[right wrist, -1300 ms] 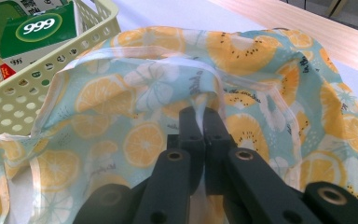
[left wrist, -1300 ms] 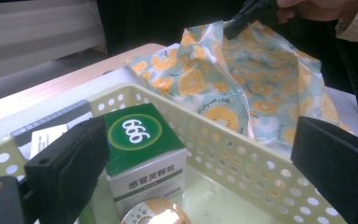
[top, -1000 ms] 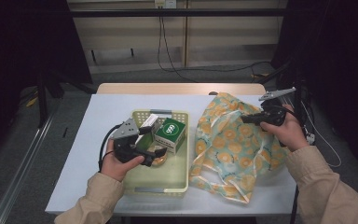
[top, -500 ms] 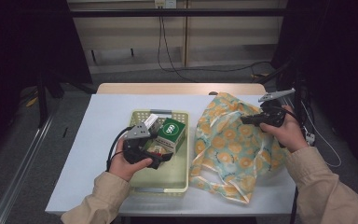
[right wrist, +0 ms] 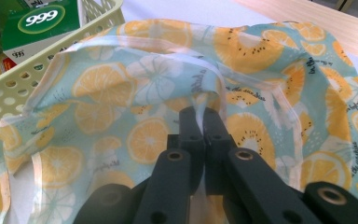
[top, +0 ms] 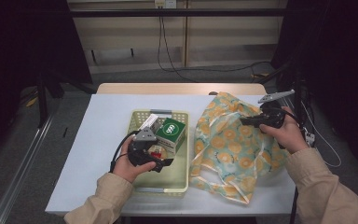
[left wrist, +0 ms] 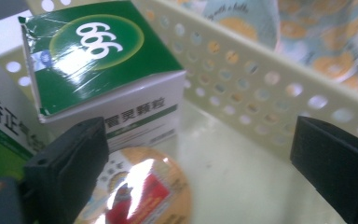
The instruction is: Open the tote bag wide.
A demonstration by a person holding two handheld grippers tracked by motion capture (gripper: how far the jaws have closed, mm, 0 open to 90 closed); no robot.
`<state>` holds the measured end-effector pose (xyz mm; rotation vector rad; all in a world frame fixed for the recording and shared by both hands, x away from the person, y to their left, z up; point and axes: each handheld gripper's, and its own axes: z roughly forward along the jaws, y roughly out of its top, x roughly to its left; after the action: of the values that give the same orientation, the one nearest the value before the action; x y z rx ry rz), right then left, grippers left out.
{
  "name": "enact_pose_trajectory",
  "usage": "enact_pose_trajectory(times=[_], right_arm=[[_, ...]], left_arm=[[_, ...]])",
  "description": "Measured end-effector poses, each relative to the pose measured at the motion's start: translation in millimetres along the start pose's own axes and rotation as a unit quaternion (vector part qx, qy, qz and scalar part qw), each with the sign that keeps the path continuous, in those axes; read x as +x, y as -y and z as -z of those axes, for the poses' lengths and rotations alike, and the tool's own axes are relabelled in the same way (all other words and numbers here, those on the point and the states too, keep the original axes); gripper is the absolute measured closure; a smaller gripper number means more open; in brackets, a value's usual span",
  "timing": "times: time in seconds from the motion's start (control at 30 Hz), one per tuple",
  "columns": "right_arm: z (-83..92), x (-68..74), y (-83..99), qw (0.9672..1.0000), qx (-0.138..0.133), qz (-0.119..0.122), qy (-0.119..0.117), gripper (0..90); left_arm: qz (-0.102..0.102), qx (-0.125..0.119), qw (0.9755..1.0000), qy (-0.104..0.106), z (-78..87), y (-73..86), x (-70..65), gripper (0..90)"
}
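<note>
On the table [top: 107, 116], largest first: the fruit-print cloth bag [top: 233, 144] lies spread at 3 o'clock of the pale yellow perforated basket [top: 182, 140], just beside it and touching its wall.

My right gripper [right wrist: 199, 122] has its jaws closed tight on the bag's white-edged rim, a fold of fabric pinched between the pads and lifted so the mouth gapes toward the basket.

My left gripper [left wrist: 200, 154] hangs inside the basket, jaws wide apart and holding nothing. Between them, toward 7 o'clock in the left gripper view, lies a small round tin with an orange and red label [left wrist: 140, 191]. The green-and-white "999" medicine box [left wrist: 107, 70] sits at 12 o'clock of the tin, touching or nearly so. A second green carton [left wrist: 0, 130] stands at 9 o'clock.

Progress, my judgement: bag held open, done. Nothing packed yet that I can see; tin and both boxes are left in the basket. The tin looks like the first pick.
</note>
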<state>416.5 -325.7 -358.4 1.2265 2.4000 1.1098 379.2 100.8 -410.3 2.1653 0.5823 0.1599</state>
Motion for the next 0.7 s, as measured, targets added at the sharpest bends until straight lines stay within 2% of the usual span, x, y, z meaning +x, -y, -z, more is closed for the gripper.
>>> enact_pose_trajectory(times=[0.1, 0.17, 0.3, 0.4, 0.57, 0.67, 0.7], right_arm=[[-1.4, 0.1, -0.6, 1.0000, -0.001, 0.001, -0.001, 89.5], [-2.4, 1.4, -0.8, 1.0000, -0.001, 0.001, -0.001, 89.5], [-2.4, 2.4, -0.9, 1.0000, -0.001, 0.004, -0.003, 89.5], [-1.4, 1.8, -0.7, 1.0000, 0.000, 0.003, -0.003, 89.5], [0.5, 1.7, -0.3, 1.0000, -0.002, 0.002, 0.000, 89.5], [0.5, 1.6, 0.2, 1.0000, -0.002, 0.002, -0.001, 89.5], [0.5, 1.5, 0.3, 1.0000, -0.002, 0.002, -0.001, 89.5]], left_arm=[[-0.003, 0.005, 1.0000, -0.006, -0.3, -0.2, 1.0, 3.9], [0.002, 0.001, 1.0000, -0.008, 0.9, 0.4, 0.7, 3.9], [0.001, 0.000, 1.0000, -0.003, 3.8, 2.8, 0.7, 3.9], [0.004, 0.010, 0.9998, -0.014, 3.4, 2.1, -0.7, 3.9], [-0.008, 0.021, 0.9995, -0.024, -2.8, -0.9, -4.3, 3.6], [0.000, 0.022, 0.9988, -0.043, -4.6, -3.1, -4.2, 3.6], [0.008, 0.018, 0.9992, -0.034, -5.1, -3.8, -4.7, 3.6]])
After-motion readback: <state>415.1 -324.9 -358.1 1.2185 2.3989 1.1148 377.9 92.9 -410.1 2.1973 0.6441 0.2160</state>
